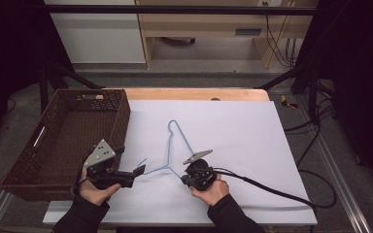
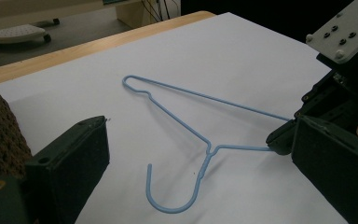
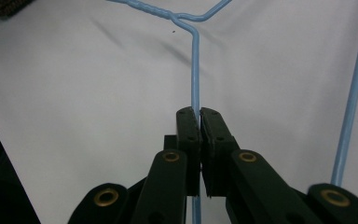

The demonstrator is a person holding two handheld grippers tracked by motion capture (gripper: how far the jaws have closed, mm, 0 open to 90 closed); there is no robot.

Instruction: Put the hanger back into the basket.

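- A thin light-blue wire clothes hanger (image 1: 174, 145) lies flat on the white sheet (image 1: 243, 131) that covers the wooden table (image 1: 194, 93).
- Its frame is a narrow triangle of bare wire, with one pointed corner toward the far side and the twisted neck and open hook (image 2: 170, 198) toward the near left.
- In the left gripper view the hook curls into a rounded U, and the twisted neck (image 2: 208, 154) joins the two shoulder wires.
- The right gripper (image 1: 188, 175), held in the person's right hand (image 1: 212, 189), sits at the near right end of the hanger.
- In the right gripper view its two black jaws are pressed together on one straight shoulder wire (image 3: 196, 70), which runs from between the tips away to the neck.
- The left gripper (image 1: 140, 171), held in the left hand (image 1: 94, 189), points right, just beside the hook end in the high view.
- Its jaws stand wide apart with nothing between them; the hanger lies ahead of them, untouched.
- A dark brown woven basket (image 1: 63, 141) sits at the left edge of the table, well apart from the hanger.
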